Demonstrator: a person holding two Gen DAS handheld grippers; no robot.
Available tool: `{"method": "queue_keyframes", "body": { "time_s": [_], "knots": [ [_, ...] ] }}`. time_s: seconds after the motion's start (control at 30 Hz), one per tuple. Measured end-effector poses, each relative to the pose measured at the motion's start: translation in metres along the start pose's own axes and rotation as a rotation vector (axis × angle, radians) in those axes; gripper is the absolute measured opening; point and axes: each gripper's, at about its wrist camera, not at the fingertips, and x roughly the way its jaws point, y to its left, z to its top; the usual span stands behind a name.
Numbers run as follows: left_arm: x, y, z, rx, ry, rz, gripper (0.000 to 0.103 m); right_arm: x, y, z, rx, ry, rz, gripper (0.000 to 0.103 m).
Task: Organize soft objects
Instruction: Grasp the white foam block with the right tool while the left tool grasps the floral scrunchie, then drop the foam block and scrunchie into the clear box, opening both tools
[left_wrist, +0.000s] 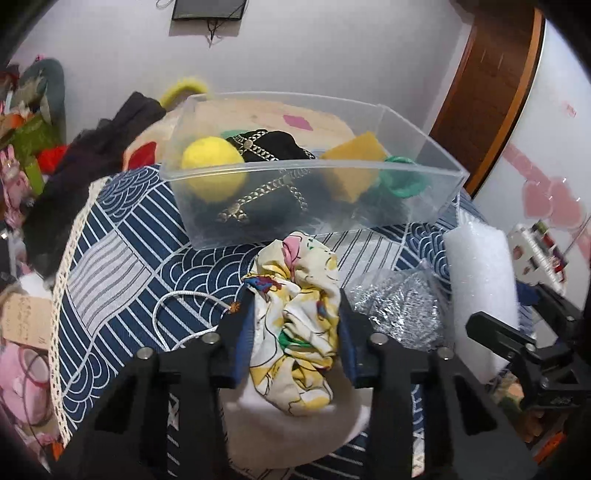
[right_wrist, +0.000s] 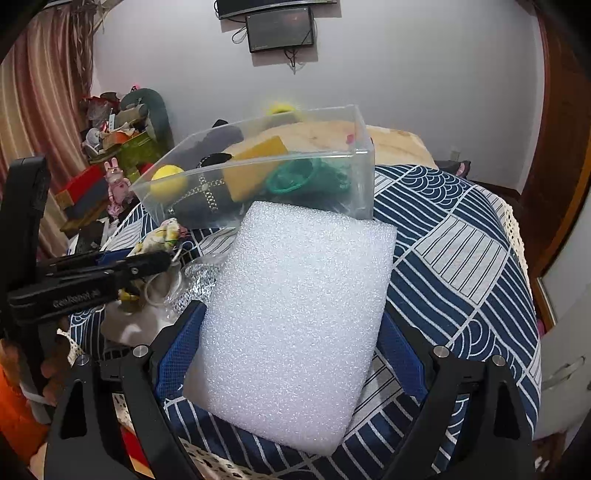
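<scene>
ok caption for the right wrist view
Right tool clamps a white foam block before the clear bin of soft items.

I read both views as evenly lit by soft indoor light, without hard shadows. Fisheye bending curves the wall (right_wrist: 406, 74) and darkens the corners. Mild glare washes the clear bin (left_wrist: 421, 177); the foam block (right_wrist: 295, 314) sparkles, near overexposed.
</scene>
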Motion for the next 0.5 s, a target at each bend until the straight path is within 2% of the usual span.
{"method": "queue_keyframes", "body": {
  "time_s": [0.13, 0.27, 0.5],
  "knots": [
    [-0.011, 0.005, -0.002, -0.01, -0.018, -0.005, 0.025, -0.001, -0.002, 0.004, 0.006, -0.009, 0.002, 0.09],
    [-0.017, 0.003, 0.0, -0.026, -0.025, 0.012, 0.022, -0.004, 0.0, 0.01, -0.007, -0.031, 0.002, 0.09],
    [-0.045, -0.011, 0.01, 0.007, -0.101, 0.006, 0.022, -0.012, 0.001, 0.031, -0.012, -0.102, -0.002, 0.09]
  ]
}}
